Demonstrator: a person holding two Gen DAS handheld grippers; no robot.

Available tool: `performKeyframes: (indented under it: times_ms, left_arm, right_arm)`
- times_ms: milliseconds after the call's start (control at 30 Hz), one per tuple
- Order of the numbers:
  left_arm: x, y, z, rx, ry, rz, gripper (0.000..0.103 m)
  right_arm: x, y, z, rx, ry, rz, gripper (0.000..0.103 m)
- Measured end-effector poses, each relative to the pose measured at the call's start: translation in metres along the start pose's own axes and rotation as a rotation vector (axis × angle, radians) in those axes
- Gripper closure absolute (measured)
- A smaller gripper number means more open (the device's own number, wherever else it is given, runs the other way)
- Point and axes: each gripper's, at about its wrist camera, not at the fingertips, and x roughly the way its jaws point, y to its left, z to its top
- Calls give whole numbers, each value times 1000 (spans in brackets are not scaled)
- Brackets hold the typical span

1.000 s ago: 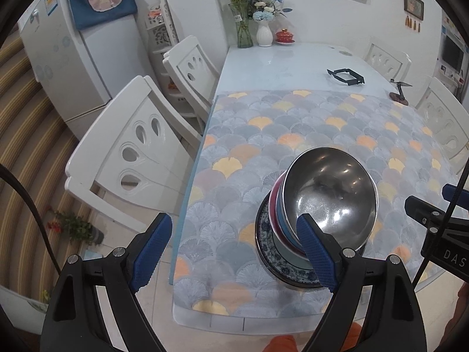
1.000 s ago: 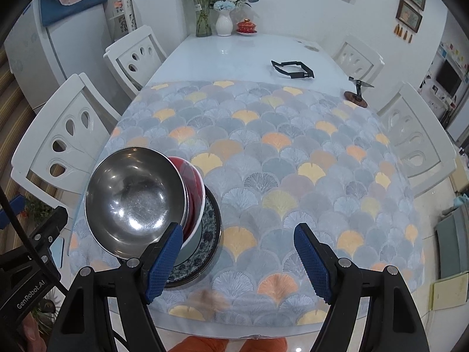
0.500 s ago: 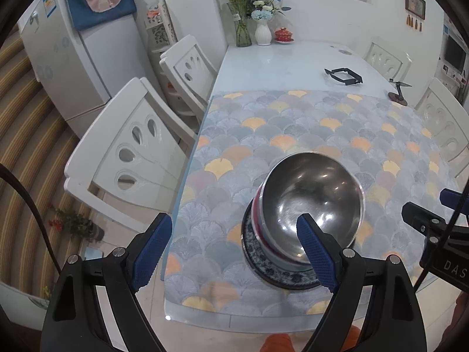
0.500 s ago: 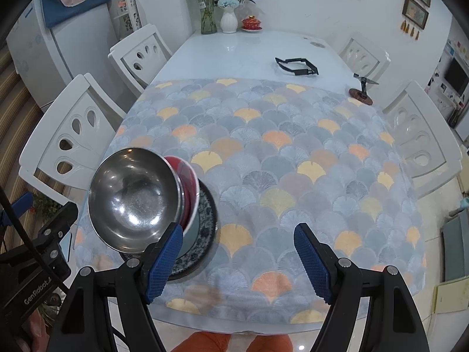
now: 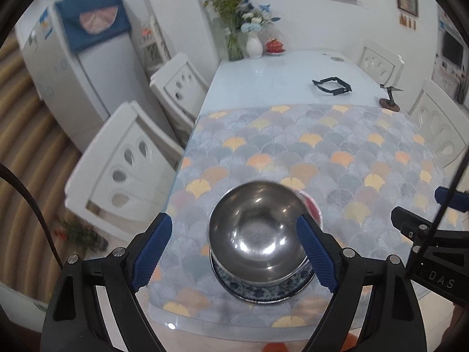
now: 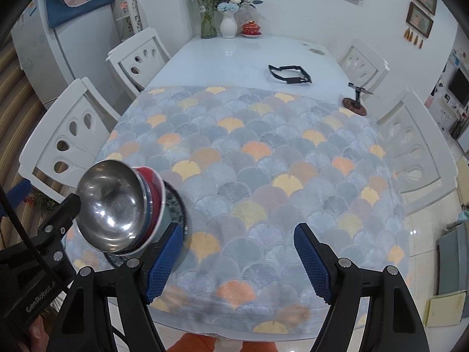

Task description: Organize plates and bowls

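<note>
A steel bowl (image 5: 255, 234) tops a stack near the table's front left corner. Under it sit a red-and-white bowl (image 5: 312, 205) and a blue-and-white patterned plate (image 5: 258, 292). My left gripper (image 5: 233, 220) hangs above the stack, nearer than it, open and holding nothing. The bowl shows between its blue pads but well below them. In the right wrist view the steel bowl (image 6: 111, 208) leans out at the left over the red bowl (image 6: 152, 187) and plate (image 6: 176, 205). My right gripper (image 6: 239, 230) is open over the bare mat to the right of the stack.
A fan-patterned mat (image 6: 263, 158) covers the near half of the white table (image 6: 234, 58). A black frame (image 6: 288, 74), a small stand (image 6: 354, 107) and vases (image 6: 228, 25) sit further back. White chairs (image 5: 126, 170) line both sides; a fridge (image 5: 73, 67) stands at the left.
Both grippers drew back and up from the table, so the stack looks smaller. In the left view it slid from the right finger to between both. Jaws stayed open.
</note>
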Motion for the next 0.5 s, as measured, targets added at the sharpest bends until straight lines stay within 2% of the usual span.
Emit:
performKeyframes:
  times_ms: [100, 200, 333, 400, 500]
  left_arm:
    - [-7, -19, 11, 32, -45, -1, 17]
    - [-11, -43, 28, 54, -64, -28, 17]
    - [-19, -98, 64, 163, -130, 64, 17]
    - [-17, -127, 84, 192, -137, 62, 13]
    - [3, -162, 104, 166, -108, 28, 12]
  right_arm:
    - [-1, -19, 3, 27, 7, -38, 27]
    - [-5, -55, 8, 84, -2, -74, 27]
    - [-4, -114, 25, 109, -42, -164, 27]
    - [0, -150, 41, 93, -73, -243, 25]
    - [11, -195, 59, 132, -64, -196, 24]
